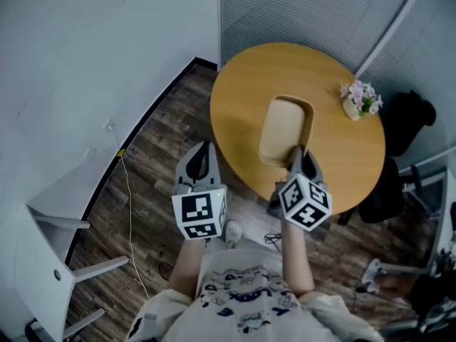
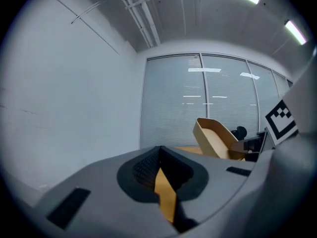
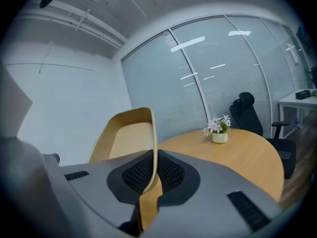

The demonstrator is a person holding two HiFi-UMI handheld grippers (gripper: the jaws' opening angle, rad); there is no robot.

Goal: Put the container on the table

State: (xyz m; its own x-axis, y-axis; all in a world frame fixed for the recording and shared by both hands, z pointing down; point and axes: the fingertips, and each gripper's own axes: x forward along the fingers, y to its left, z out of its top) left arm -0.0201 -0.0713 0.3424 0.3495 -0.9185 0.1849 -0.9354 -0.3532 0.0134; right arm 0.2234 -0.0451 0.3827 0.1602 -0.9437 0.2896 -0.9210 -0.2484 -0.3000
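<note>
A tan, shallow container (image 1: 285, 130) hangs over the near part of the round wooden table (image 1: 242, 84). My right gripper (image 1: 298, 157) is shut on its near rim. In the right gripper view the rim (image 3: 151, 148) runs down between the jaws of the right gripper (image 3: 150, 180). From the left gripper view the container (image 2: 215, 138) looks tilted, far end raised. My left gripper (image 1: 203, 157) is at the table's near-left edge, over the floor. The left gripper (image 2: 159, 168) has its jaws together, with nothing held.
A small pot of pink flowers (image 1: 360, 100) stands at the table's far right. A black office chair (image 1: 407, 123) is behind it. A white chair (image 1: 53, 262) stands at the left by the wall, and a cable (image 1: 130, 191) runs across the wooden floor.
</note>
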